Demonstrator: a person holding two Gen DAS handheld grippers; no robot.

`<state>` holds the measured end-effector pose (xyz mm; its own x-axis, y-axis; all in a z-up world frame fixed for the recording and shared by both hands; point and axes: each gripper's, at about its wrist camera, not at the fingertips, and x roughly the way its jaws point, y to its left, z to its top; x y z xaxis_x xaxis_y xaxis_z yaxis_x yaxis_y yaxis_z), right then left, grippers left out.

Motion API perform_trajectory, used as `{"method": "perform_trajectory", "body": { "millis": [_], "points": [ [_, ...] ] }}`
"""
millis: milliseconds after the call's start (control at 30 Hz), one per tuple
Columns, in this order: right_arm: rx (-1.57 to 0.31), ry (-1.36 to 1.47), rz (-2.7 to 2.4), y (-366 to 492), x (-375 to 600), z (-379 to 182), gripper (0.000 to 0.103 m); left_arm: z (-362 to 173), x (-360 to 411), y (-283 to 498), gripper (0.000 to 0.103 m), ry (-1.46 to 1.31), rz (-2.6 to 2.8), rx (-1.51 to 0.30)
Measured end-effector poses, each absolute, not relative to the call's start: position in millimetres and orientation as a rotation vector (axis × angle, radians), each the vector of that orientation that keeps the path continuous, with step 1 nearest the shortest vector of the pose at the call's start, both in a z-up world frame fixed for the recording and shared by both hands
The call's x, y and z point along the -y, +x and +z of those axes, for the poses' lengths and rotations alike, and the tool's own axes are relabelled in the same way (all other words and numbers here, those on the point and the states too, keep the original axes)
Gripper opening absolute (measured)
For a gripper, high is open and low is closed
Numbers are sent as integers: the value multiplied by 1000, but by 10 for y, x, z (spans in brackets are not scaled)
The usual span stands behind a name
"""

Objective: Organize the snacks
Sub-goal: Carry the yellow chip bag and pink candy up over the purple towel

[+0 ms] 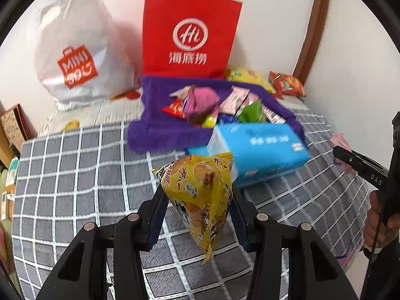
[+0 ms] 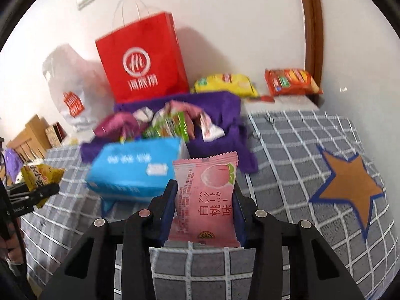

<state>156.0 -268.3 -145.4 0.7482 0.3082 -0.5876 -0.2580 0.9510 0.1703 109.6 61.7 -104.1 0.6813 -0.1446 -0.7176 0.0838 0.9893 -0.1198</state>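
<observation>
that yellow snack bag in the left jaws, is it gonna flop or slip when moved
The yellow snack bag looks puffed and glossy, so it is probably light and a bit slippery. Its lower corner dangles unsupported below the left gripper, so it may swing. The film crinkles where pinched, so the contents are likely crushable.

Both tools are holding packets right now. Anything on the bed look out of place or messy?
Yes. The blue box lies tilted, propped on the purple towel's front edge. Two snack bags, yellow and orange, sit apart by the wall, outside the towel pile.
</observation>
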Motion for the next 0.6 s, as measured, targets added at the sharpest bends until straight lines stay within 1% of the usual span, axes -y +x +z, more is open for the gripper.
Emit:
{"method": "perform_trajectory", "body": {
  "millis": [267, 600],
  "points": [
    [-572, 47, 363, 1673, 2392, -1064, 41, -712, -493, 1265, 45, -83, -146, -779],
    [-526, 0, 382, 1995, 2102, -804, 41, -458, -471, 1565, 45, -84, -126, -764]
  ]
}}
